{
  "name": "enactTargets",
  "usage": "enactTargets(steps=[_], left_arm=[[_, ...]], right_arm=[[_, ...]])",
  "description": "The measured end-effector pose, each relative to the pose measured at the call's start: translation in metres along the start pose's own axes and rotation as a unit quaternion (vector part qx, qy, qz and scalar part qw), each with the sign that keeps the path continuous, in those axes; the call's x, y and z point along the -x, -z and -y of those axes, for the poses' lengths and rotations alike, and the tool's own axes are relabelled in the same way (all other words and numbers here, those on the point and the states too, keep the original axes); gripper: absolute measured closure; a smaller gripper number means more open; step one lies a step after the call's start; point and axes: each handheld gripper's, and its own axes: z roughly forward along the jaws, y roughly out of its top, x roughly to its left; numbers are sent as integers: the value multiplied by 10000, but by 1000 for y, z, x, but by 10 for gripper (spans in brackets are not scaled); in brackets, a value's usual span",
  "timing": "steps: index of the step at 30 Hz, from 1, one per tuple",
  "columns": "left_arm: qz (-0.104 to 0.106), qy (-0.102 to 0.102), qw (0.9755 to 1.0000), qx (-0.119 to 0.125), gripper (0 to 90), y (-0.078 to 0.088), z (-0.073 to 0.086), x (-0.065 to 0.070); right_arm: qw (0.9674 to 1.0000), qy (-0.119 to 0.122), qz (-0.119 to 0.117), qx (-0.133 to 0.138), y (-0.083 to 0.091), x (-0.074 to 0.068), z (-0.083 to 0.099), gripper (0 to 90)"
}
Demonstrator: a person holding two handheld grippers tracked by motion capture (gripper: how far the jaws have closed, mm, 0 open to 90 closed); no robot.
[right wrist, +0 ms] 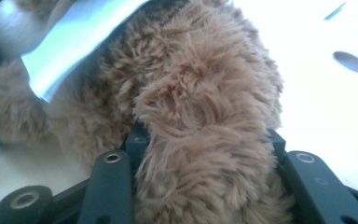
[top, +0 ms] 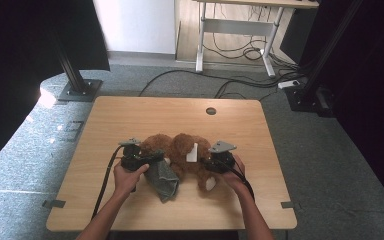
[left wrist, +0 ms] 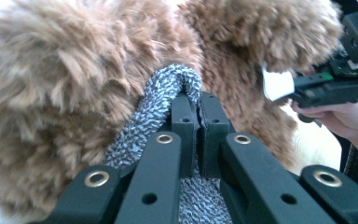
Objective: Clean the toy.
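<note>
Brown fluffy teddy (top: 180, 150) lies in middle of wooden table (top: 130, 115), near front edge. Left gripper (top: 139, 159) clamped tight on grey knitted cloth (top: 162, 177), pressed against teddy's left side. Right gripper (top: 211, 164) hugs fluffy teddy part between jaws, squeezing fur. White tag (top: 192, 152) sticks up from teddy.

No text, brand, number or sign can be read anywhere. The white tag (top: 192, 152) sewn to the brown plush toy (top: 180, 150) is the one label in sight; its face looks blank in the high view and is blurred in both gripper views, so any print on it stays illegible.
</note>
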Motion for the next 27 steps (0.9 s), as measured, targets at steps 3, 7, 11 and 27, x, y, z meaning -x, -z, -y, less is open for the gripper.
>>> enactTargets(steps=[3, 7, 11, 27], left_arm=[[-40, -55, 10000, -28, 866, 1, 0, 1], [23, -106, 9998, 135, 859, 17, -6, 8], [72, -274, 9986, 443, 858, 35, -30, 19], [-288, -100, 9988, -374, 831, -25, -89, -10]], right_arm=[[10000, 28, 6, 90, -3, 1, 0, 542], [9996, 72, -71, 254, 3, -3, 9, 560], [9989, 157, -138, 417, 7, -9, 16, 566], [9978, 308, -281, 515, 7, -9, 19, 565]])
